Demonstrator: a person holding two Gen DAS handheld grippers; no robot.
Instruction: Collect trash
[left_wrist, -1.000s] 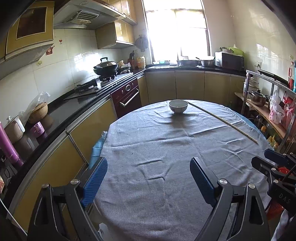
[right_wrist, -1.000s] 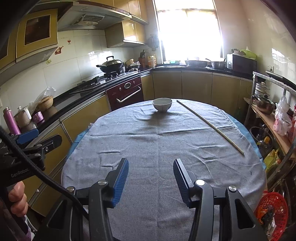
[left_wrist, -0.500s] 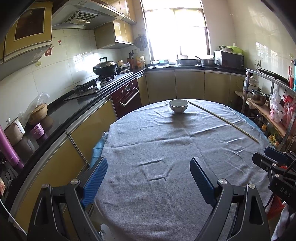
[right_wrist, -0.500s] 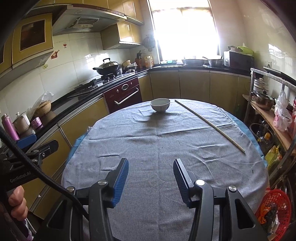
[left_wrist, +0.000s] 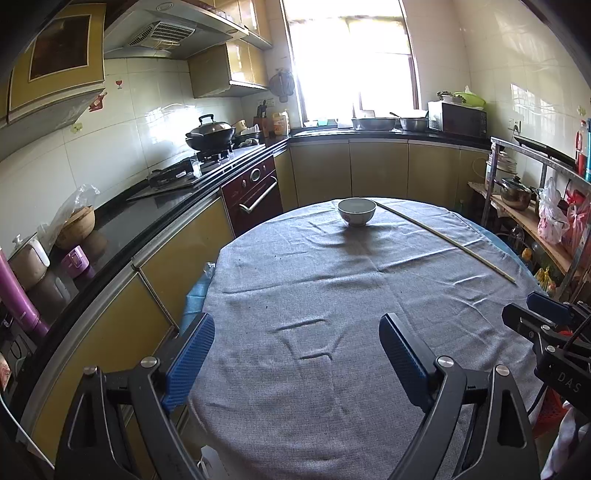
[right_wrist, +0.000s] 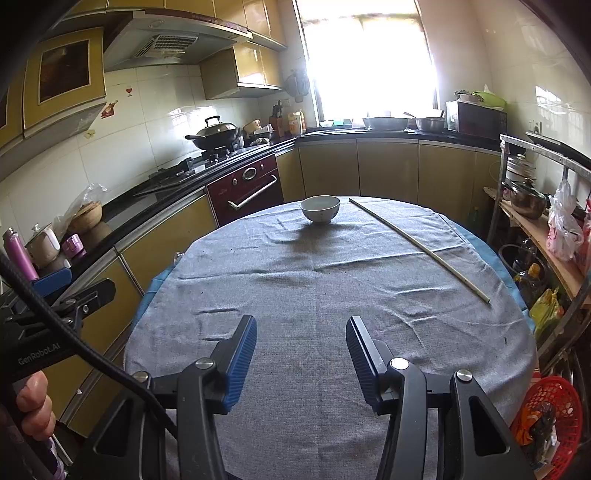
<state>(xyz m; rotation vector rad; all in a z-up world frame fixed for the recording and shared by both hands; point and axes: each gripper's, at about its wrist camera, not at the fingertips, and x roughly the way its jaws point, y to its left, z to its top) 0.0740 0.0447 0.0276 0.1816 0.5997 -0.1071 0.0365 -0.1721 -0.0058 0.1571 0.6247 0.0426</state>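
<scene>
A round table under a grey cloth (left_wrist: 332, 295) (right_wrist: 314, 295) fills both views. A white bowl (left_wrist: 357, 211) (right_wrist: 320, 208) stands at its far side. Beside it a long thin stick (left_wrist: 443, 242) (right_wrist: 417, 247) lies slanting toward the right edge. Small dark crumbs dot the cloth. My left gripper (left_wrist: 297, 350) hovers over the near left part of the table, jaws wide open and empty. My right gripper (right_wrist: 301, 350) hovers over the near middle, jaws partly apart with nothing between them. A red mesh basket (right_wrist: 546, 417) holding scraps sits on the floor at the right.
A black counter (left_wrist: 122, 229) with a stove, a wok (left_wrist: 210, 133), jars and a purple bottle runs along the left. A metal shelf rack (right_wrist: 535, 206) with a pot and bags stands close to the table's right edge. Cabinets and a bright window lie beyond.
</scene>
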